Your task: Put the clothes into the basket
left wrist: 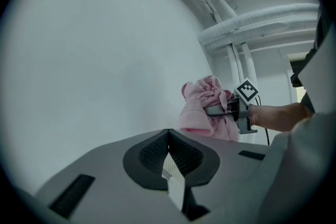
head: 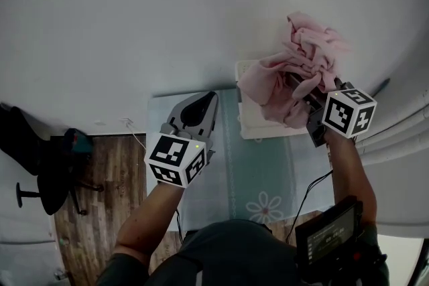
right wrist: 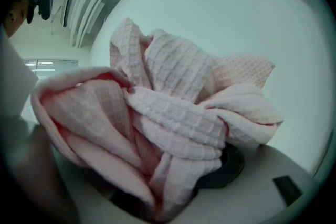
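The right gripper [head: 305, 89] is clamped on a pink cloth [right wrist: 173, 128], its jaws held fairly wide by the thick bundle. The cloth is soft waffle-weave, bunched into rolled folds that spill over both jaws and hide their tips.

At 7 o'clock of the bundle in the head view, partly covered by it, lies the white, straight-edged basket [head: 249, 129]; I cannot tell whether the cloth touches it. The basket stands on a table [head: 221, 171] under a pale cover printed with a flower [head: 266, 206].

At 8 o'clock of the right gripper, well apart from it, the left gripper [head: 209, 100] has its smooth grey jaws together, with nothing between them.

A plain white wall [head: 134, 23] fills the view from 9 to 1 o'clock. A black chair [head: 47, 171] stands on the wood floor [head: 100, 211] at 8 o'clock, clear of the table's edge.
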A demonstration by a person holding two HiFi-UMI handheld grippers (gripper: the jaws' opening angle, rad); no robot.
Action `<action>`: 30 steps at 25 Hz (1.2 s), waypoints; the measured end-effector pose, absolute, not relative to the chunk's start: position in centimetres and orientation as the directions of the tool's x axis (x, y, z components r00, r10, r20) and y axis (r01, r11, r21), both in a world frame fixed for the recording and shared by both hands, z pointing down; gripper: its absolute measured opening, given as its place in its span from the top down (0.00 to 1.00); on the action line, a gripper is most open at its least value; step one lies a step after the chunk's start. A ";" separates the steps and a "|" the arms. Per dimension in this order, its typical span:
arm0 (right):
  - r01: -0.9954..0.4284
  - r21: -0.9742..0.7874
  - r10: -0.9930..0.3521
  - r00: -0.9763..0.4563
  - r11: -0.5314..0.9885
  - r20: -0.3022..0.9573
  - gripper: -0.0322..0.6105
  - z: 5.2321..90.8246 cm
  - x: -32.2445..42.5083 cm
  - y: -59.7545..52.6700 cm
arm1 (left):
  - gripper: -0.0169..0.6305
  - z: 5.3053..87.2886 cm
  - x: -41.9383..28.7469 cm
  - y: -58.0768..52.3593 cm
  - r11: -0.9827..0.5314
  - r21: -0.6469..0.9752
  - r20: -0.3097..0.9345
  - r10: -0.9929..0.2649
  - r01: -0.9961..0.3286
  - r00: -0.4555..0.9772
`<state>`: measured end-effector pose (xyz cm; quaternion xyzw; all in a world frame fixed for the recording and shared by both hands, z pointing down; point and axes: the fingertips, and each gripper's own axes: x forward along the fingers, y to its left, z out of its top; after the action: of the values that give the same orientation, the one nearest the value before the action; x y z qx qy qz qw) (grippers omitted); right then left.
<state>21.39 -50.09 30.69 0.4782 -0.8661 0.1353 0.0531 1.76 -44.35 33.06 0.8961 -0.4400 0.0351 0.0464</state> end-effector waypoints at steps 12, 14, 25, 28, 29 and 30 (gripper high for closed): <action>-0.886 -0.333 -0.742 -0.456 0.323 0.492 0.43 42.4 23.8 -56.3 | 0.96 37.7 2.1 -47.8 -0.620 0.106 0.184 -0.756 -0.778 0.628; -0.889 -0.373 -0.728 -0.440 0.267 0.526 0.43 44.1 24.2 -56.7 | 0.96 38.2 1.9 -48.2 -0.615 0.117 0.192 -0.757 -0.780 0.625; -0.820 -0.568 -0.647 -0.392 -0.076 0.653 0.43 53.5 24.0 -58.5 | 0.96 40.6 1.0 -49.3 -0.603 0.156 0.213 -0.753 -0.782 0.623; -0.817 -0.564 -0.639 -0.371 -0.121 0.674 0.43 54.3 24.4 -58.9 | 0.96 40.6 0.9 -49.2 -0.601 0.159 0.219 -0.752 -0.783 0.621; -0.808 -0.572 -0.639 -0.367 -0.141 0.676 0.43 54.7 24.4 -59.1 | 0.96 40.8 0.8 -49.2 -0.600 0.160 0.223 -0.751 -0.784 0.621; -0.799 -0.579 -0.638 -0.363 -0.161 0.679 0.43 55.4 24.3 -59.3 | 0.96 41.2 0.6 -49.3 -0.600 0.162 0.227 -0.750 -0.784 0.621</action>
<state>24.30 -59.34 55.39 0.5587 -0.6431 0.5178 0.0781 0.57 -49.26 41.18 0.8917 -0.4300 0.0676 0.1236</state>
